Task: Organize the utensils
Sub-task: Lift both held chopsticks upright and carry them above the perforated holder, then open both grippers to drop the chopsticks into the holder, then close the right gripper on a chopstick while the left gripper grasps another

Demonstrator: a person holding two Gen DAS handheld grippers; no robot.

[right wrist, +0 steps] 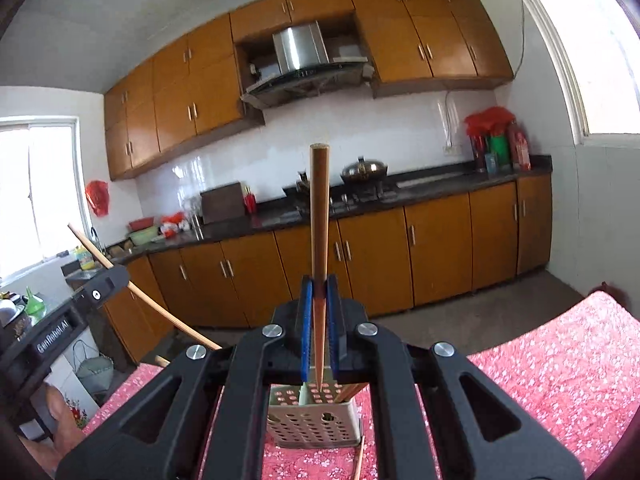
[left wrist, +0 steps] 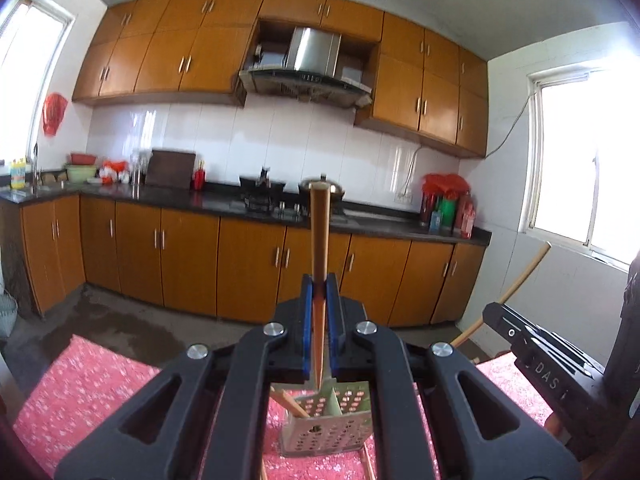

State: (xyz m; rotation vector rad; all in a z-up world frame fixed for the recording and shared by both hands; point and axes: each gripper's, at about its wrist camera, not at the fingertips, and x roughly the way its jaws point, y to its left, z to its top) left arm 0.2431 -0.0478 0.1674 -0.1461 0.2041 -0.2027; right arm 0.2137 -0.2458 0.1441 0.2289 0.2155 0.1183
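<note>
My left gripper (left wrist: 319, 285) is shut on a wooden chopstick (left wrist: 320, 224) that stands upright, its thin tip pointing down over a grey perforated utensil holder (left wrist: 324, 428). Another chopstick (left wrist: 289, 402) leans inside that holder. My right gripper (right wrist: 319, 285) is shut on a second wooden chopstick (right wrist: 319, 216), also upright, tip down over the same holder (right wrist: 316, 424). The right gripper shows at the right edge of the left wrist view (left wrist: 532, 344) with its chopstick (left wrist: 520, 280). The left gripper shows at the left of the right wrist view (right wrist: 96, 292) with its chopstick (right wrist: 140, 300).
The holder stands on a table with a red flowered cloth (left wrist: 88, 388) (right wrist: 560, 360). Loose chopsticks (right wrist: 360, 456) lie on the cloth beside the holder. Beyond the table are a bare floor, orange cabinets (left wrist: 248, 264) and a dark countertop with a wok (right wrist: 364, 170).
</note>
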